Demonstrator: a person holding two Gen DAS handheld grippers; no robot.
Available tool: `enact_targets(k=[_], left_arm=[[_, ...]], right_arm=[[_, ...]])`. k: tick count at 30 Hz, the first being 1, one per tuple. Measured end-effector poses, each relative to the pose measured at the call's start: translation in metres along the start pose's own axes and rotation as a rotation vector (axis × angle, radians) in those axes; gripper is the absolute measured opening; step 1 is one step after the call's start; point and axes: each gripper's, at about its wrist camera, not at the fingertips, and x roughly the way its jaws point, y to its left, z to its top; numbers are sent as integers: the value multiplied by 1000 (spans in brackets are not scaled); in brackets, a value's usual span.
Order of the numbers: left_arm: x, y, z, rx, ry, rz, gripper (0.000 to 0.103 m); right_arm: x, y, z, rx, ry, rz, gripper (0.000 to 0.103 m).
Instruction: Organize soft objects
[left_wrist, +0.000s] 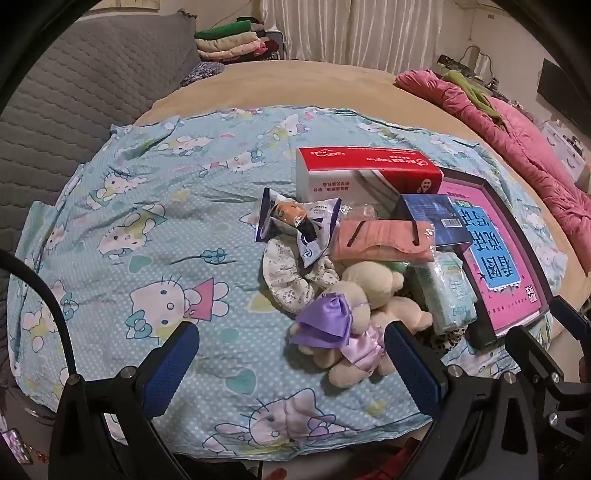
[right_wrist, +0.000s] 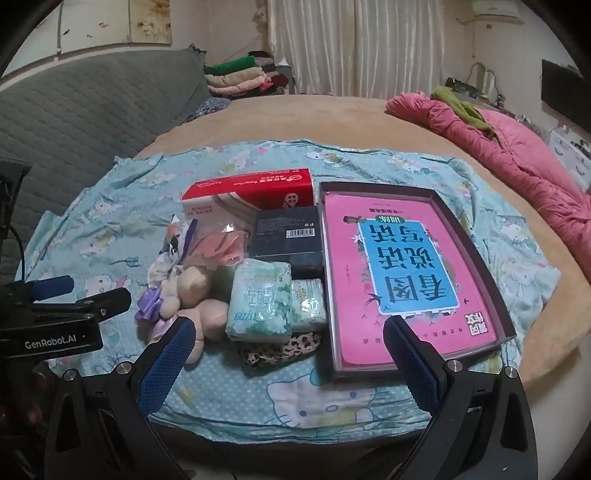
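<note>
One label legible: "GenRobot.AI" on left gripper (right_wrist: 51, 288).

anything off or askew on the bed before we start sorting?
Nothing spilled or damaged. The soft things lie in a jumble: plush toy tipped on its side against the tissue packs, leopard cloth half tucked under them, boxes crowded behind. The pink book lies in a tray, upside down to the cameras. Both grippers open, empty.

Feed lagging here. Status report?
Both hand-held grippers open, empty: left, right. Plush toy untouched on sheet. Tissue packs crowd it.
</note>
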Motion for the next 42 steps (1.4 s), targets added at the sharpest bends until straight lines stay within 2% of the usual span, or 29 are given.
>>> enact_targets(k=[42], left_arm=[[-4, -9, 1, 39, -19, 7, 101]], right_arm=[[3, -1, -2, 7, 9, 16, 101]])
